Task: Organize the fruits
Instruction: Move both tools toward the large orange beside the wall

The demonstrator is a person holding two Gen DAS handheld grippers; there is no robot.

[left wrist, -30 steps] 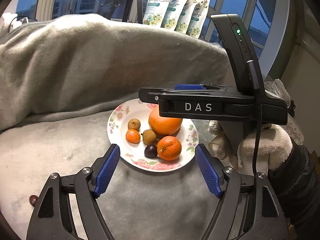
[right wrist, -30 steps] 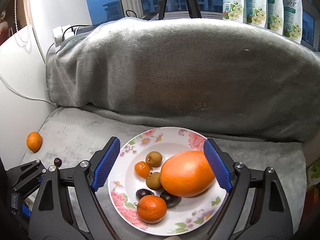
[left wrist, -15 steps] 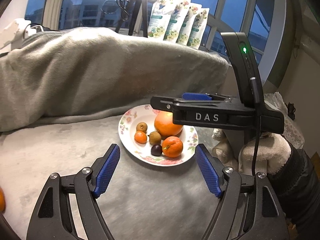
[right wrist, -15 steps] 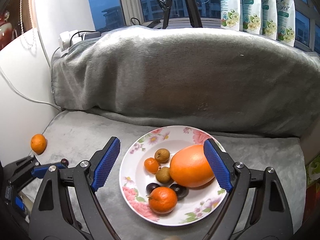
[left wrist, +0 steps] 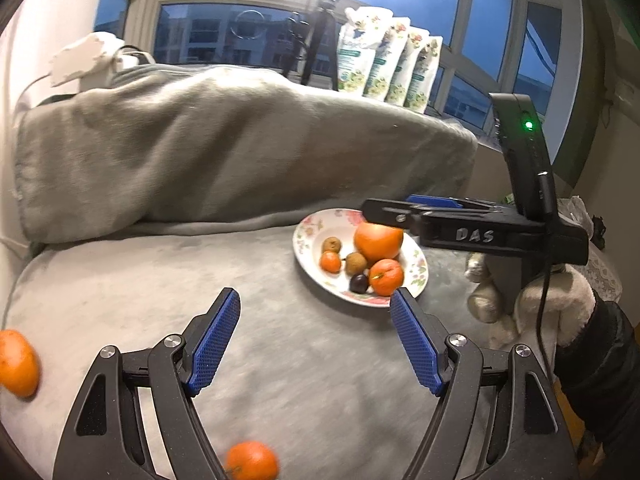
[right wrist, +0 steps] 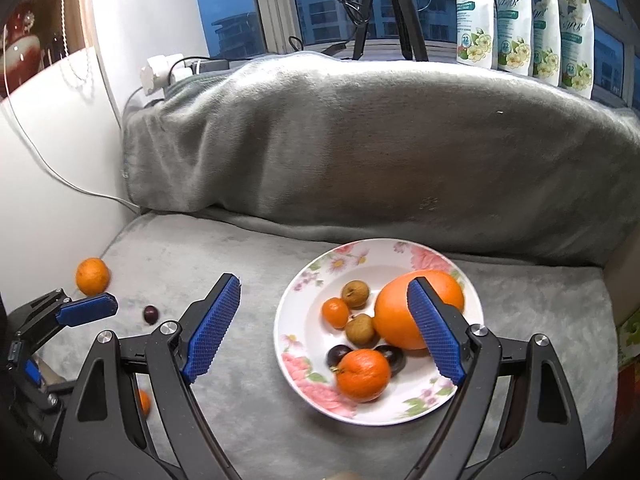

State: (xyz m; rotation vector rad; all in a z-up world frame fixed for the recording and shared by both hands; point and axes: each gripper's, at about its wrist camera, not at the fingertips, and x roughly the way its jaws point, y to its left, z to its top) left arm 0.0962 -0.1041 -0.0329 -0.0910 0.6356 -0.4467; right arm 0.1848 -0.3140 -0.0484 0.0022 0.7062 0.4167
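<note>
A flowered white plate (right wrist: 289, 322) on the grey blanket holds a large orange (right wrist: 394, 320), a mandarin (right wrist: 363, 374), a small orange fruit (right wrist: 335, 312), two brown fruits and two dark plums. My right gripper (right wrist: 324, 282) hangs open over the plate's near left side with nothing between its pads. My left gripper (left wrist: 314, 296) is open and empty over bare blanket, short of the plate (left wrist: 306, 240). Loose on the blanket lie a mandarin (right wrist: 93, 276), a plum (right wrist: 151, 314), and another small orange fruit (right wrist: 143, 402). In the left wrist view, mandarins (left wrist: 18, 362) (left wrist: 251, 460) lie near that gripper.
A blanket-covered hump (right wrist: 380, 140) rises behind the plate. A white wall (right wrist: 48, 200) with a cable closes the left side. Flowered pouches (right wrist: 520, 20) and a tripod stand on the sill. A gloved hand (left wrist: 560, 304) holds the right gripper (left wrist: 384, 210) right of the plate.
Both grippers have drawn back from the plate, which looks smaller. The left one swung left, so the plate sits up right in its view and loose mandarins appeared.
</note>
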